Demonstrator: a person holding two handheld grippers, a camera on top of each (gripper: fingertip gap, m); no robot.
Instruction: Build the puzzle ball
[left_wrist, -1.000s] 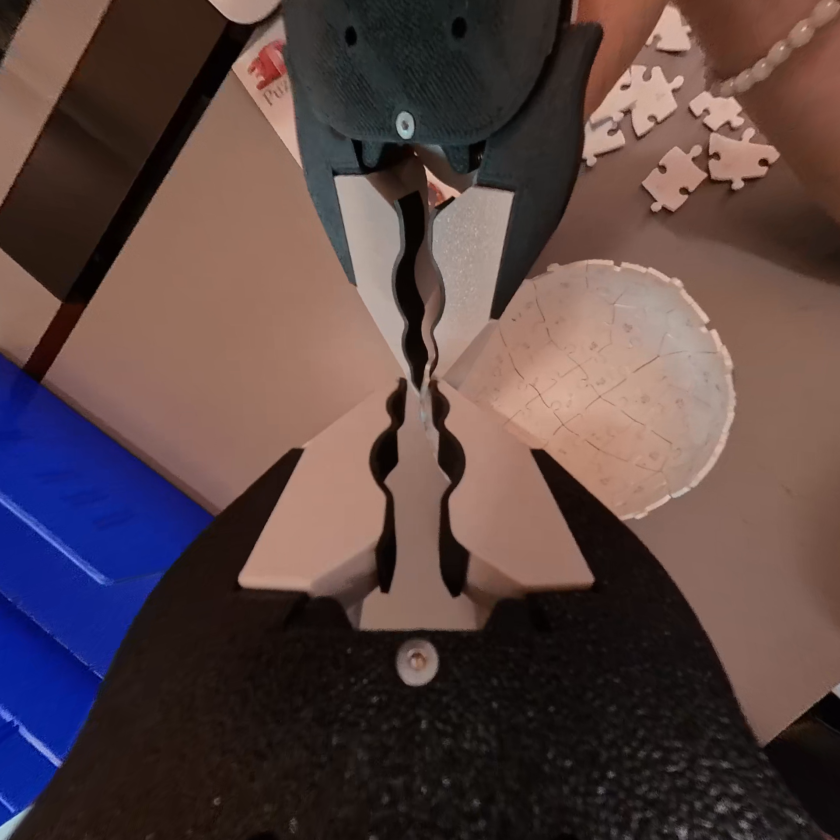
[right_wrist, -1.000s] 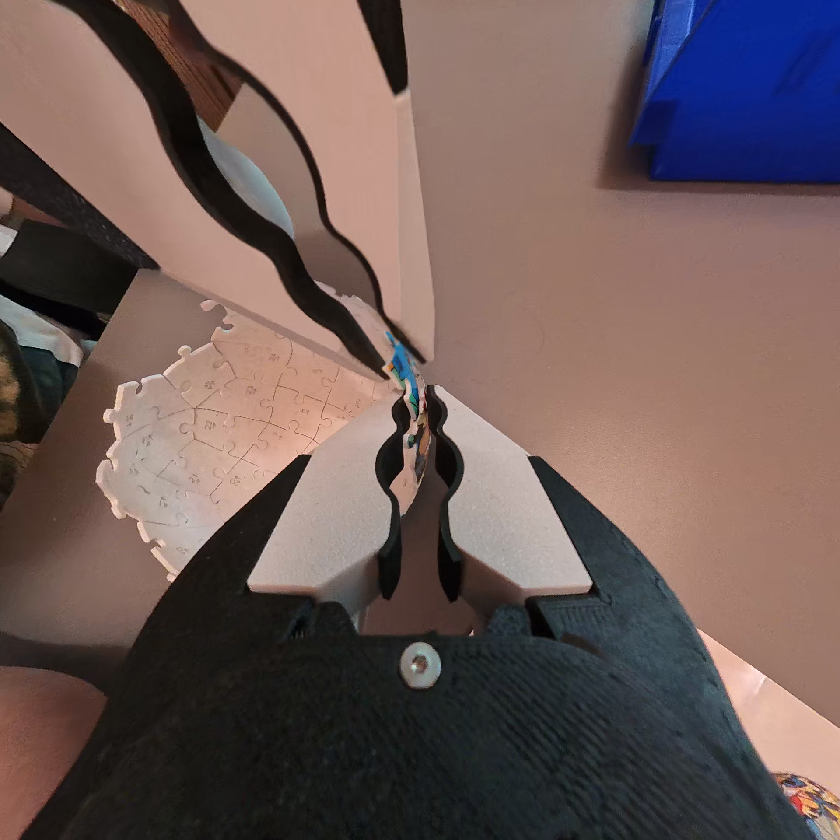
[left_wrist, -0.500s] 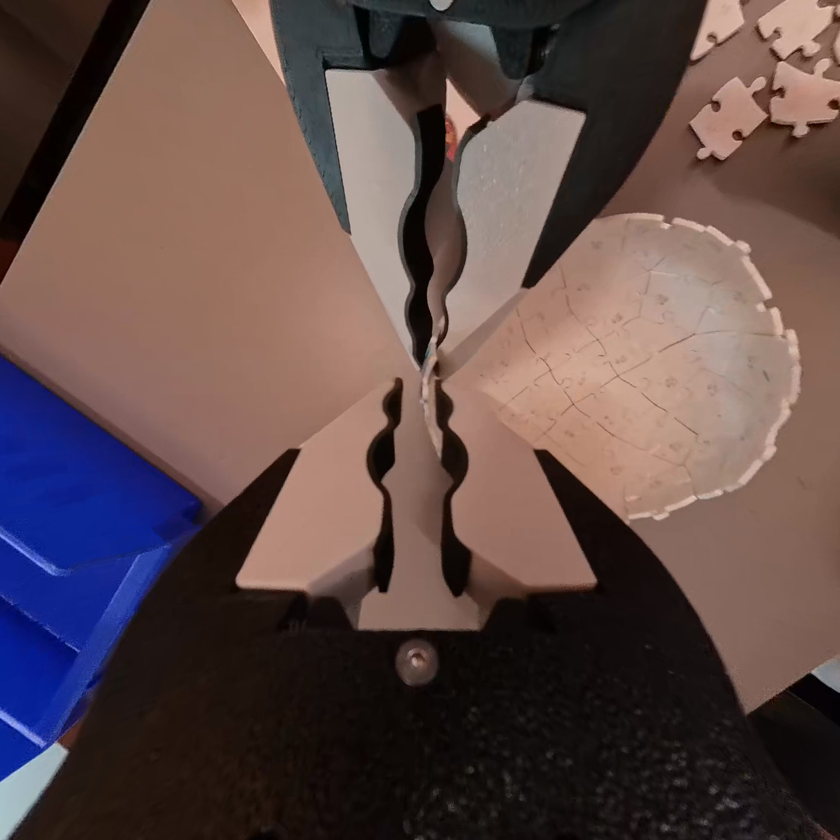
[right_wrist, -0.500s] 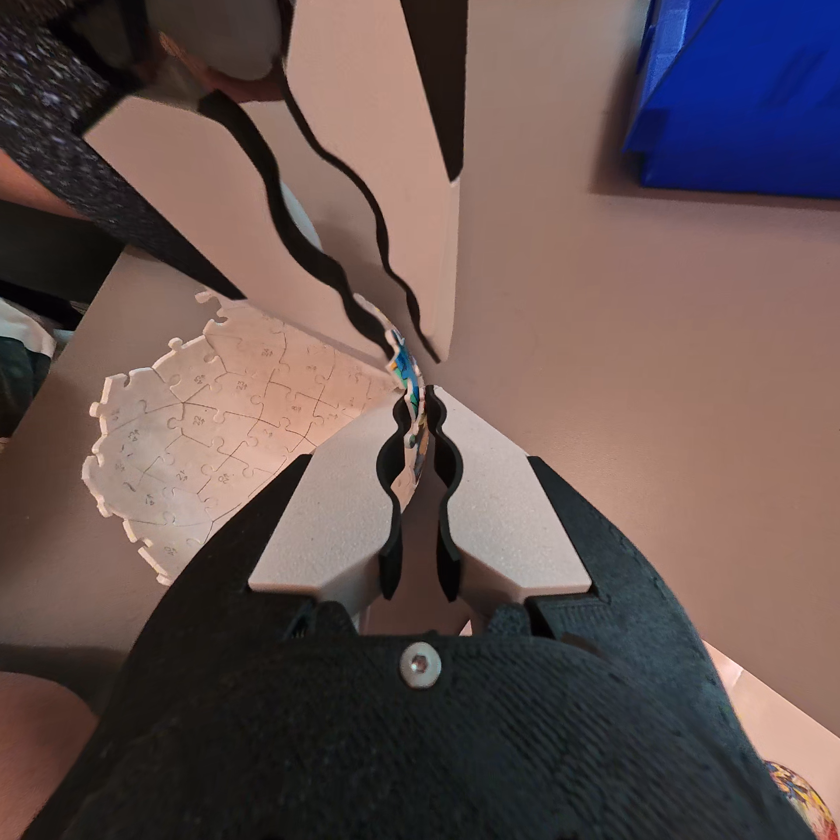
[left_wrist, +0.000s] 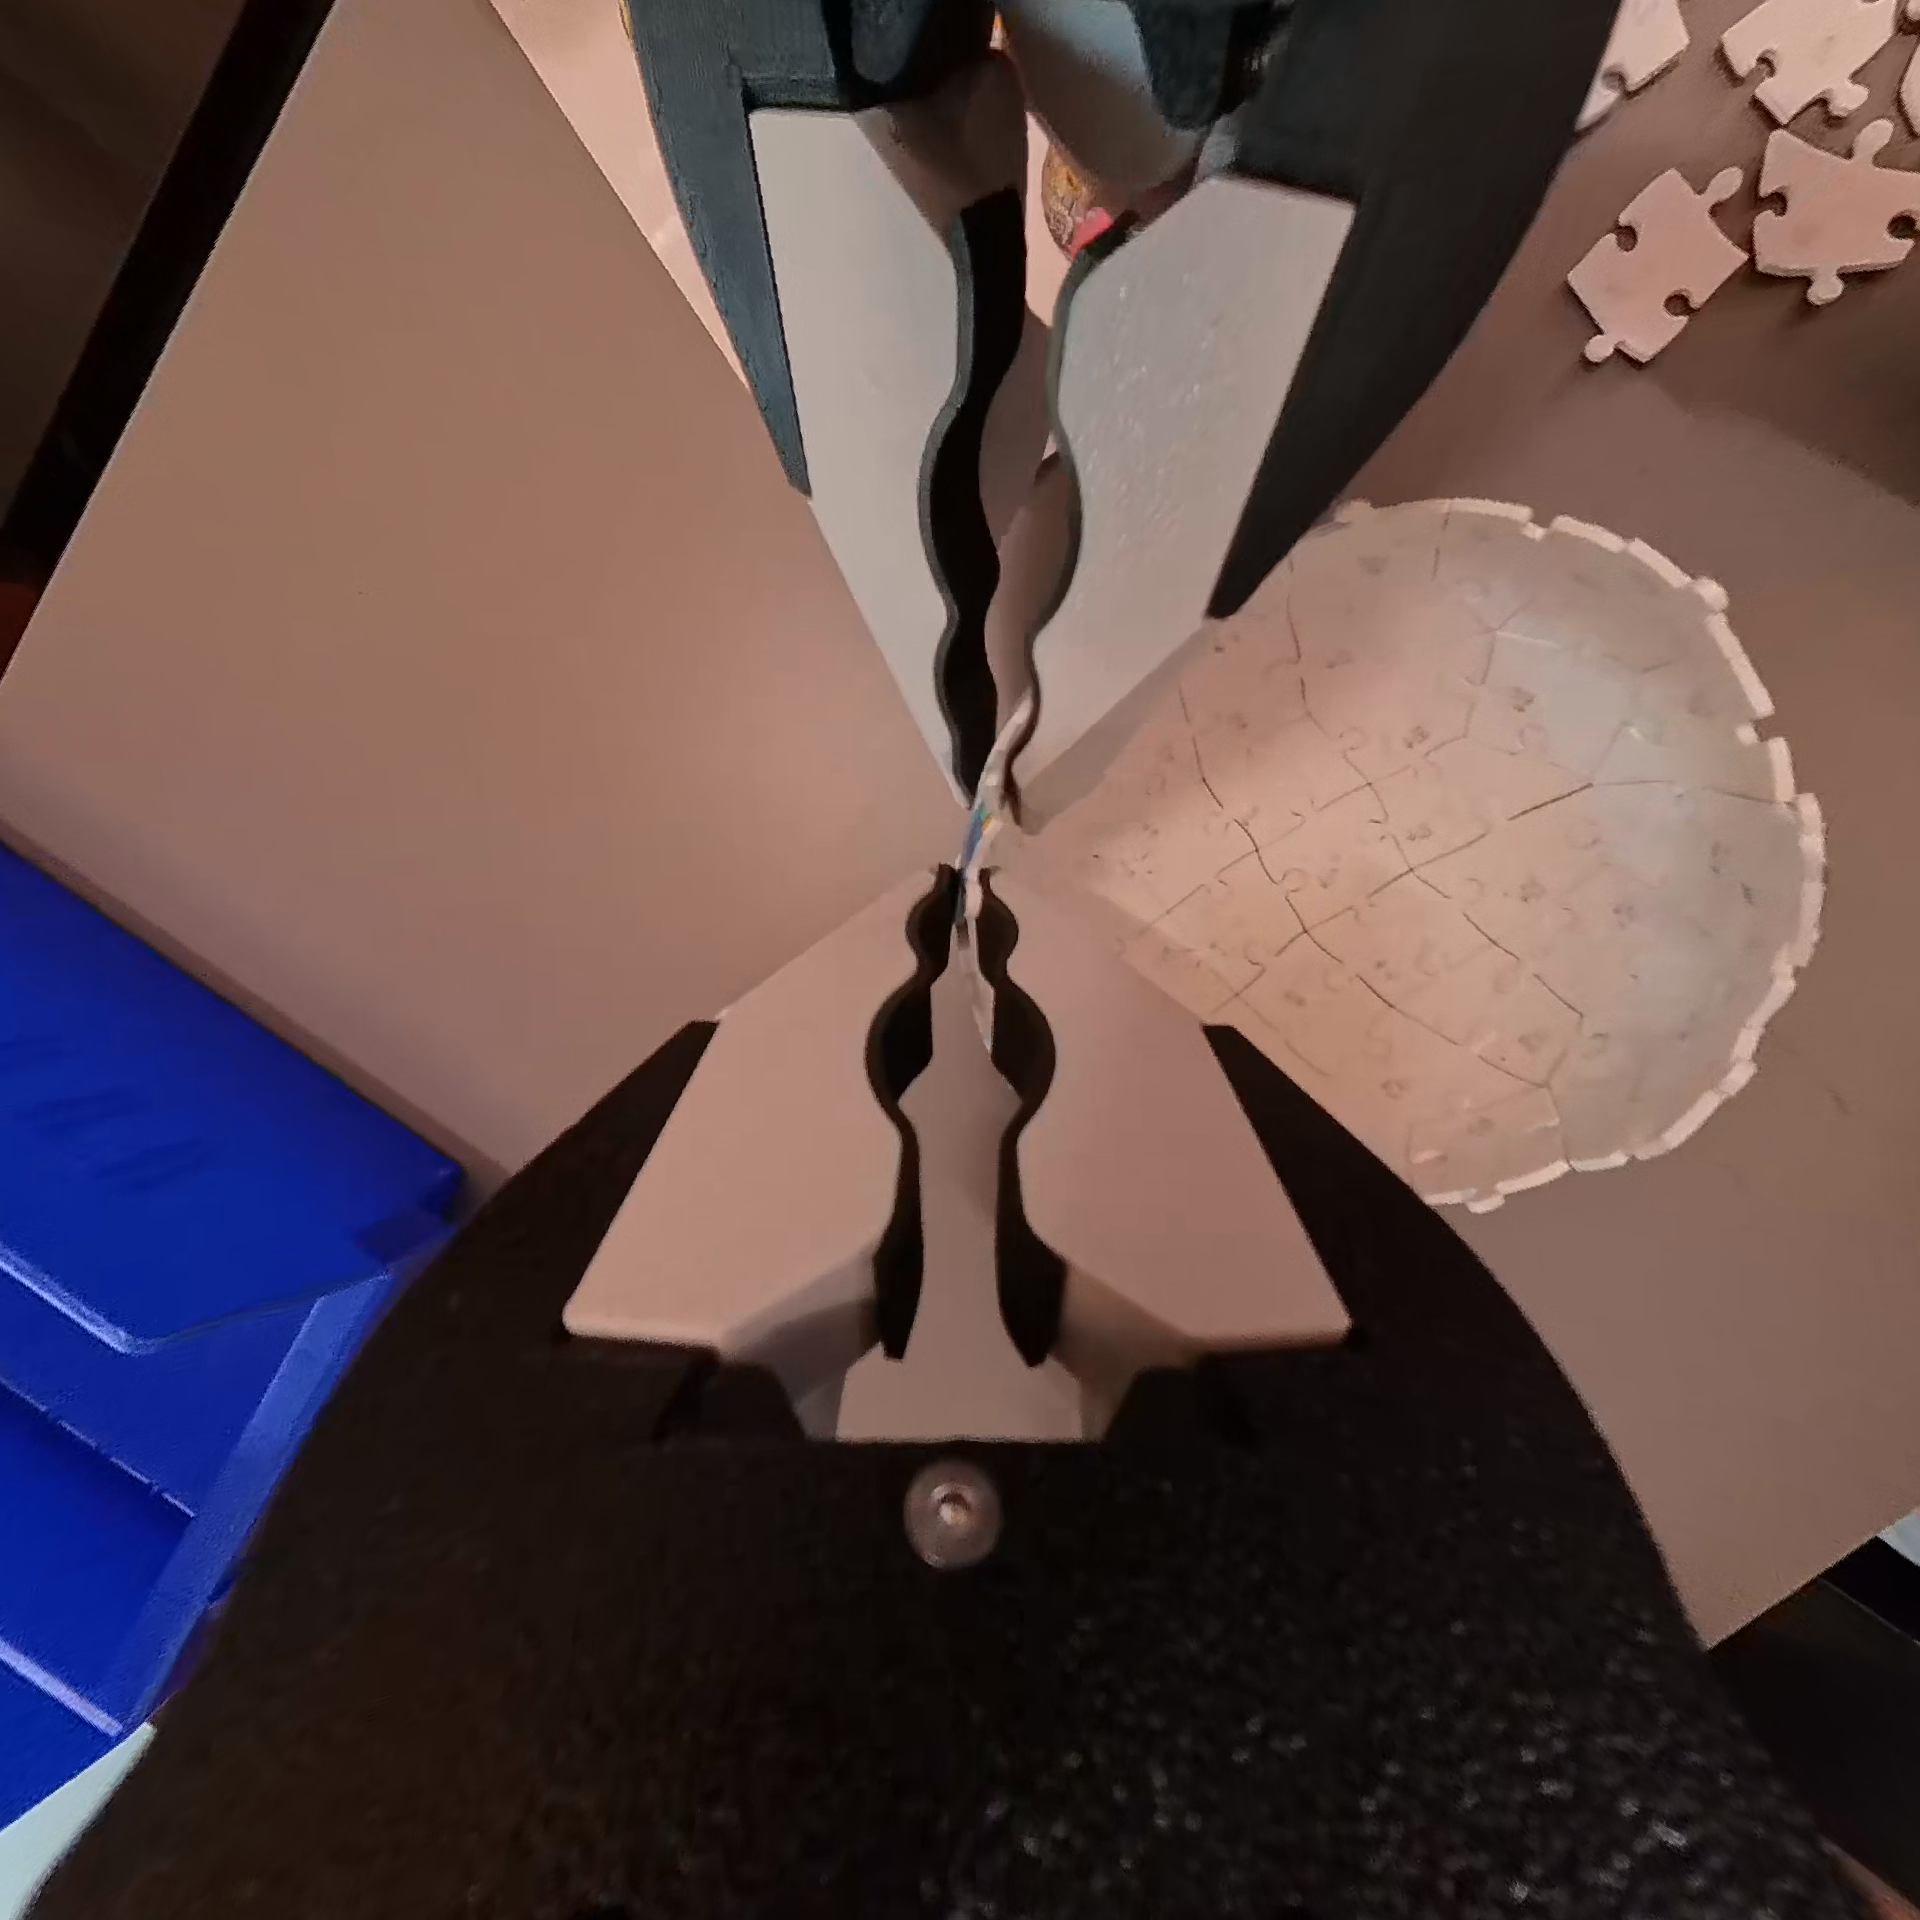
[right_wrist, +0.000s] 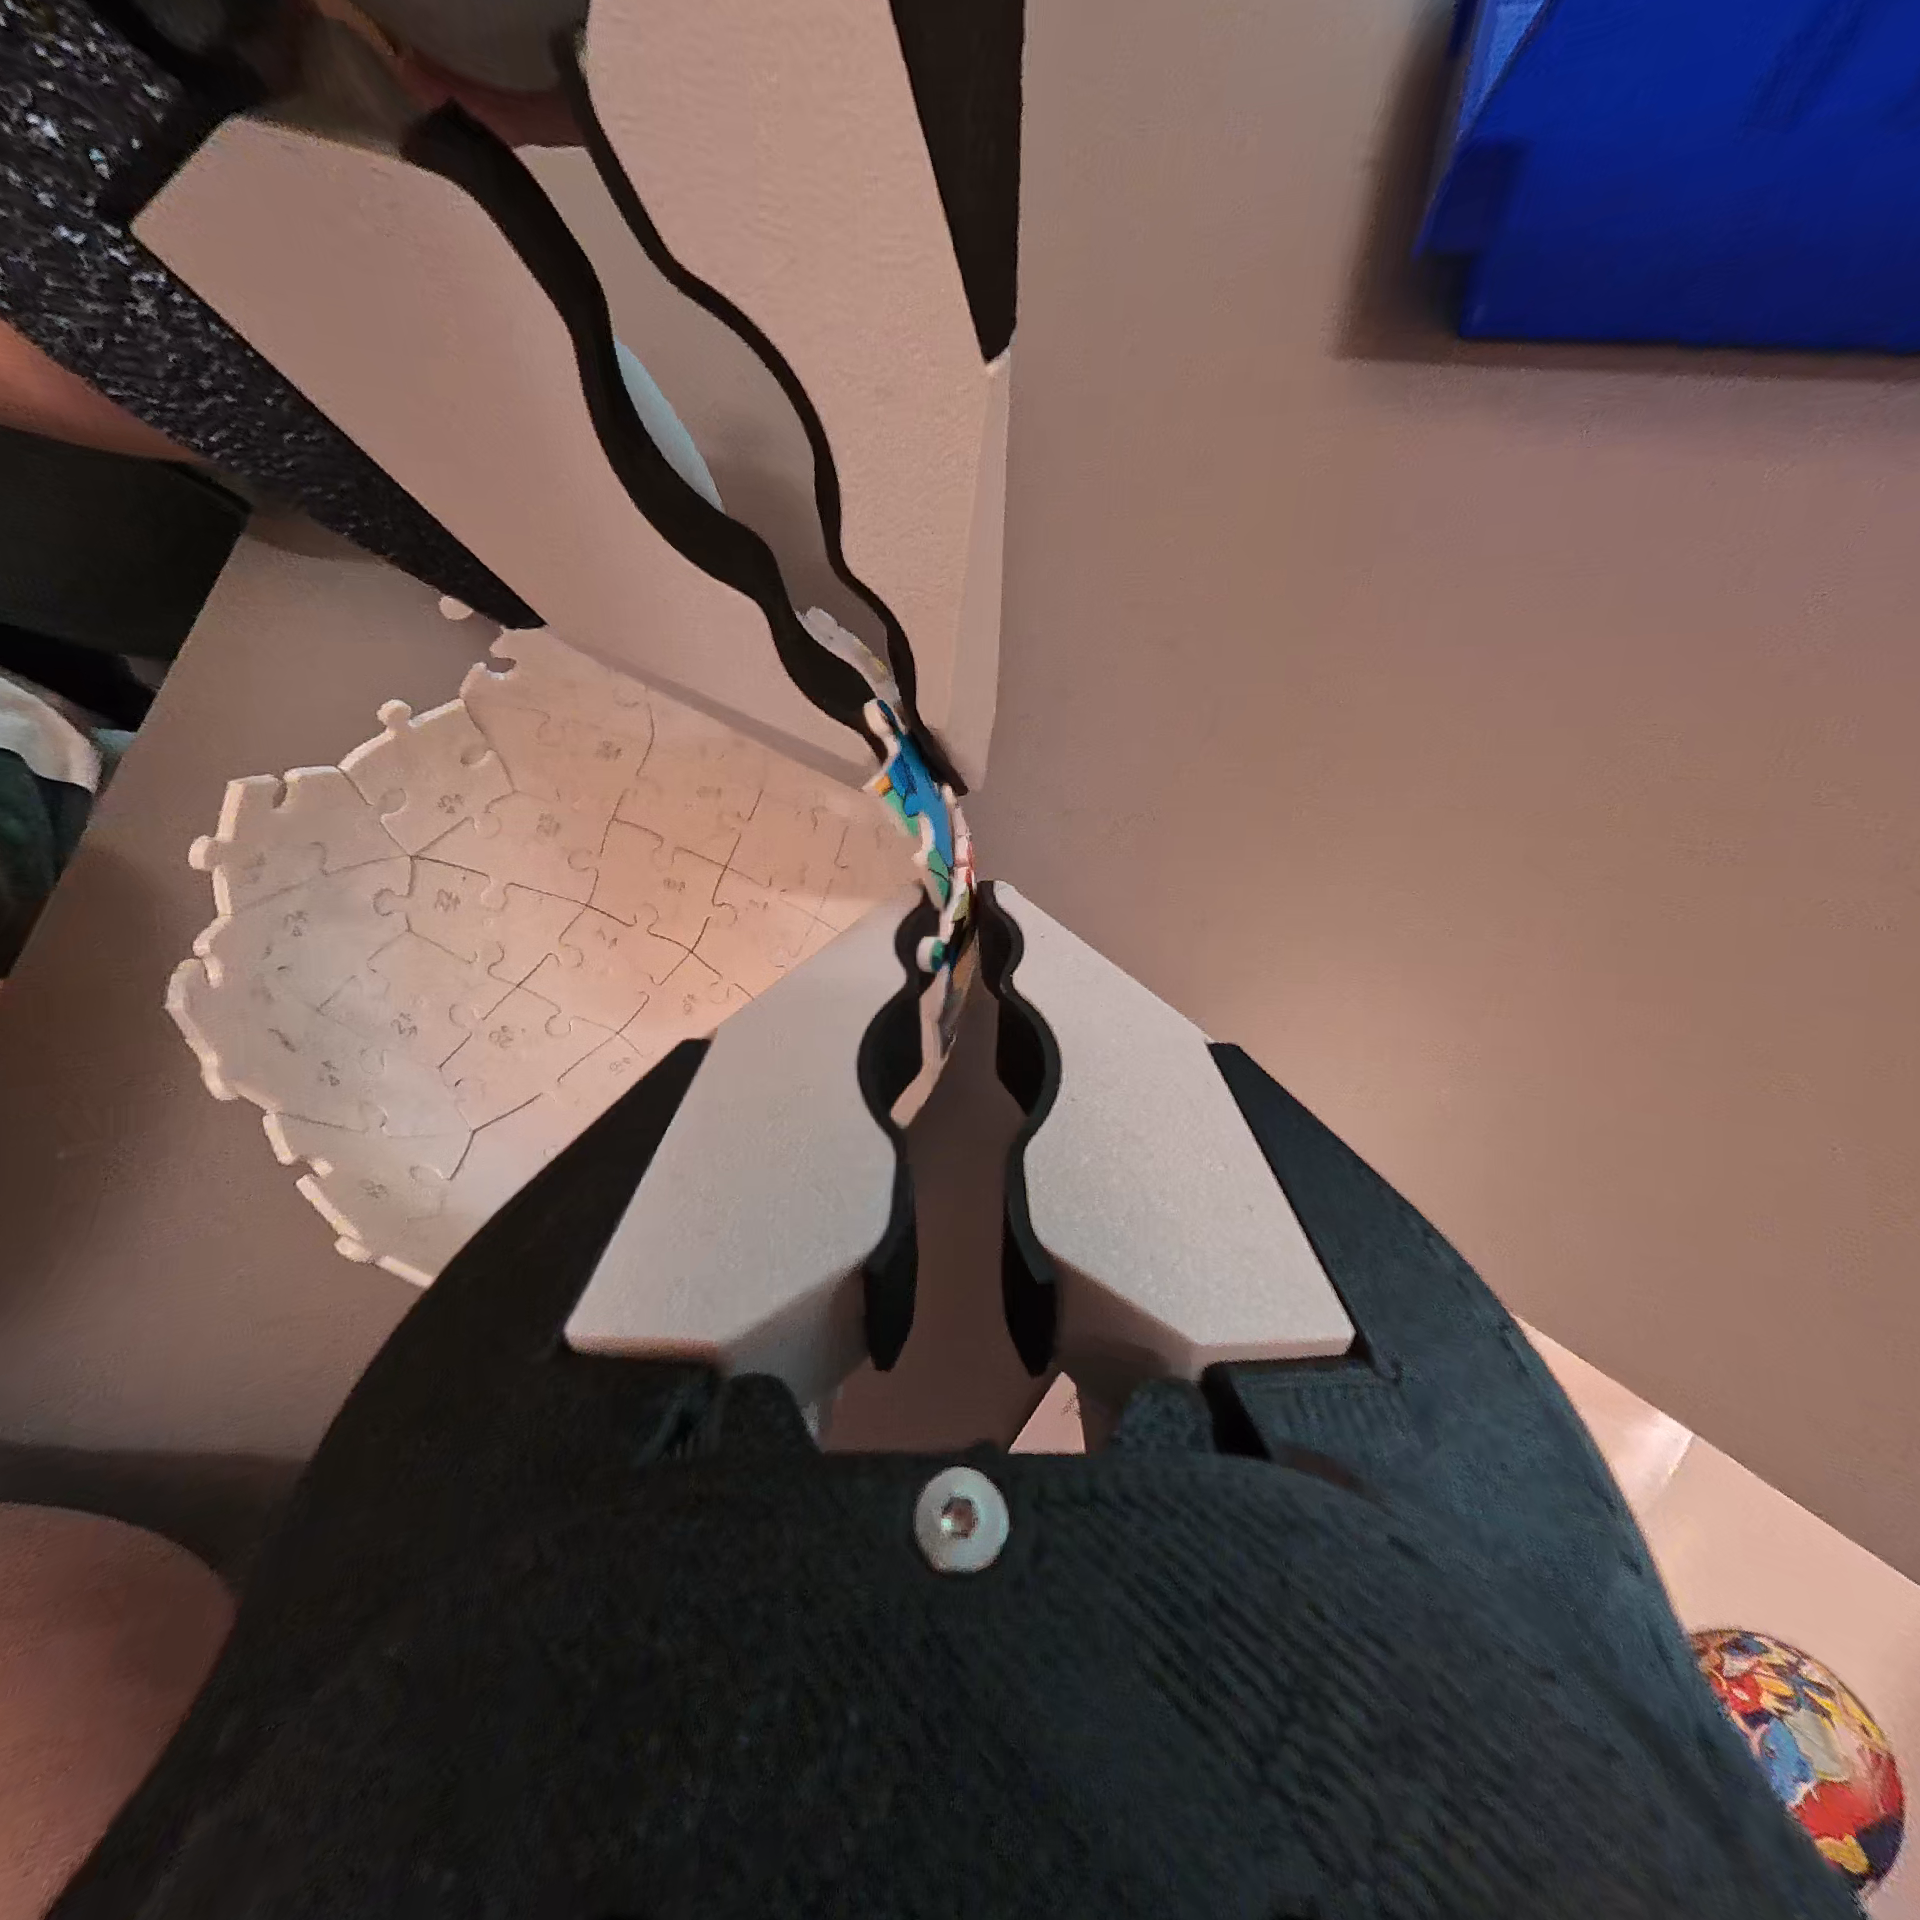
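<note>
Beige tabletop carries a blue plastic bin beyond the right gripper. Both it and the left gripper pinch the white half-built puzzle shell's rim, fingers hiding the shell's near side.

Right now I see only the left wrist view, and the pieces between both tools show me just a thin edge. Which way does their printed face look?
Observer: The right wrist view shows the puzzle pieces, gripped by the left tool and the right tool. Their printed face, mostly blue, looks away from the white half shell.
Operator: Is any model of the finished ball near?
Observer: A colourful ball shows beside the right tool's body. Picture or real, I cannot tell.
</note>
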